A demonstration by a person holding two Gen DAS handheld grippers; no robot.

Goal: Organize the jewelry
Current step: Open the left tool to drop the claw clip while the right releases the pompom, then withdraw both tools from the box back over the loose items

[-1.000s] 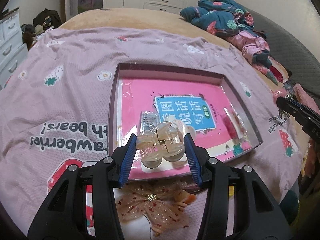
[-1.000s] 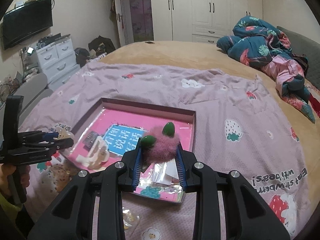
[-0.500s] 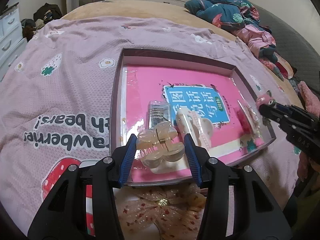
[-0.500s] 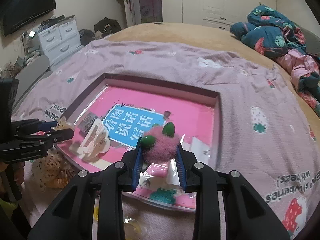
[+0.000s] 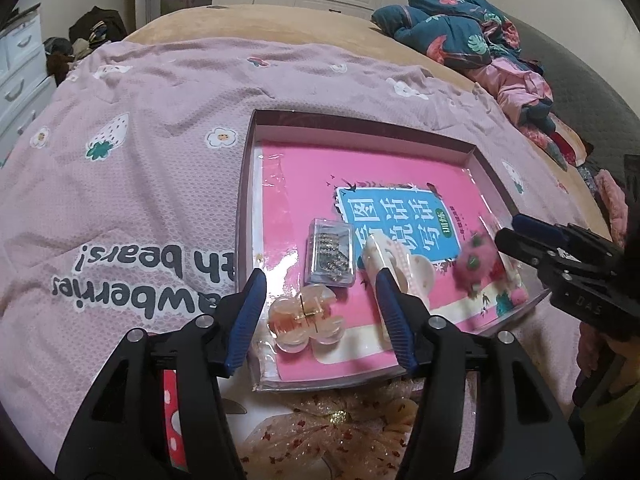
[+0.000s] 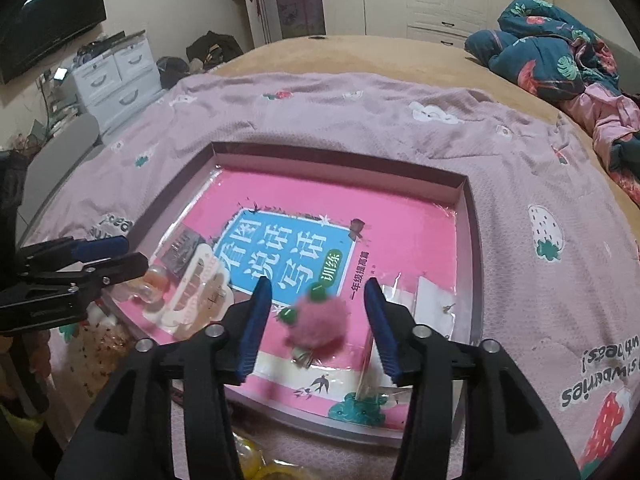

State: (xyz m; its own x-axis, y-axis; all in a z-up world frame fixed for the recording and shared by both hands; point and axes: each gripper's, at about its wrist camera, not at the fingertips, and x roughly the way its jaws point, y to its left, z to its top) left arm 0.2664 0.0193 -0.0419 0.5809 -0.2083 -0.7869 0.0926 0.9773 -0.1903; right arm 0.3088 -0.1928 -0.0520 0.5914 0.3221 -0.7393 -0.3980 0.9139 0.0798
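Note:
A shallow box point(image 5: 247, 168) point(image 6: 472, 216) with a pink book inside lies on the bed. My left gripper point(image 5: 320, 290) is open; the clear peach hair claw point(image 5: 306, 318) lies loose in the box between its fingers. My right gripper point(image 6: 318, 298) is open; the pink fuzzy clip with green beads point(image 6: 318, 322) is blurred between its fingers, free of them. That clip also shows in the left wrist view point(image 5: 478, 262). A white hair claw point(image 5: 394, 264) point(image 6: 198, 288) and a small clear case of clips point(image 5: 331, 256) lie in the box.
A sheer beige bow point(image 5: 340, 436) lies on the pink strawberry blanket point(image 5: 120, 184) just in front of the box. Small clear packets point(image 6: 430, 300) sit in the box's right corner. A heap of blue floral bedding point(image 6: 560, 60) lies at the far right. White drawers point(image 6: 116, 76) stand left.
Both grippers have opened. The peach claw dropped from my left gripper into the box; the pink fuzzy clip left my right gripper. Both grippers moved closer over the box.

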